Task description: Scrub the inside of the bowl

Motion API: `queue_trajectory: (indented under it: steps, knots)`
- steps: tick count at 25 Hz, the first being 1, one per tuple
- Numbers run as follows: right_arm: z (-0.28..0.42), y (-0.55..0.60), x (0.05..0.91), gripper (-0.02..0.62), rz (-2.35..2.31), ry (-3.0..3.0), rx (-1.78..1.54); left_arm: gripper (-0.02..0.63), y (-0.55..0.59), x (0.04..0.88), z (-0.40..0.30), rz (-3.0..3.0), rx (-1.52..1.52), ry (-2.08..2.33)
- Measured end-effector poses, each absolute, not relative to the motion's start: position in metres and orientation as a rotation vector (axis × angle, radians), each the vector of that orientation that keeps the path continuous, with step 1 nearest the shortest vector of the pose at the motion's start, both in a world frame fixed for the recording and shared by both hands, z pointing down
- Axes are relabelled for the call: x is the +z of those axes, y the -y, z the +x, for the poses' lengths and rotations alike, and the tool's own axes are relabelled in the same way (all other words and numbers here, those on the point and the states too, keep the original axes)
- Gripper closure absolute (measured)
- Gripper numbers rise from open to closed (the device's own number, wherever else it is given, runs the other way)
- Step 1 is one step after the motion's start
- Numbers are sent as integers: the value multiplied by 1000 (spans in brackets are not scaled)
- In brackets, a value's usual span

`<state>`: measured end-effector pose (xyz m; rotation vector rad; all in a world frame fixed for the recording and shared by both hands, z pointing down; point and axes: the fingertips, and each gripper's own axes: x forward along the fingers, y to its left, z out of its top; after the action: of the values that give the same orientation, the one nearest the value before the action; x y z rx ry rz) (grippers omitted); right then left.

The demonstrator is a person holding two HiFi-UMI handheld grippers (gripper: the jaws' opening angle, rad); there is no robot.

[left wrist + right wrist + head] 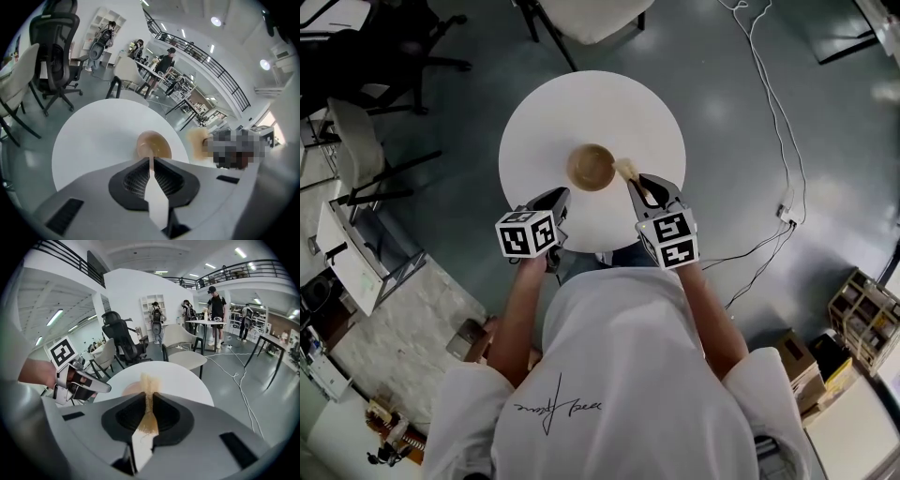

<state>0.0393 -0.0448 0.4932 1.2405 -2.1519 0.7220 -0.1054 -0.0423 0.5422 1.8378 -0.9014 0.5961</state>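
A brown wooden bowl [591, 167] stands upright near the middle of the round white table [534, 122]. My right gripper [636, 184] is shut on a tan fibrous scrubber [627, 170], whose tuft sticks out past the jaws just right of the bowl's rim. In the right gripper view the scrubber [149, 386] is pinched between the jaws, with the bowl [130, 389] partly hidden behind it. My left gripper [560, 197] hovers over the table's near edge, left of the bowl, shut and holding nothing. Seen from the left gripper view, the bowl [153, 144] lies straight ahead.
A white chair [591, 14] stands beyond the table, and a black office chair [56, 51] to the far left. A white cable [778, 112] runs across the floor on the right, near boxes [862, 319]. People stand at distant tables [206, 323].
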Motion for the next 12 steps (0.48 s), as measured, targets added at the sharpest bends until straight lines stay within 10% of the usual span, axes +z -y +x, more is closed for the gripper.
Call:
queue_trajectory:
  steps: [12]
  knots:
    - [32,55,514,537,1023,2199,632,512,58,571,-97,1764,604,926]
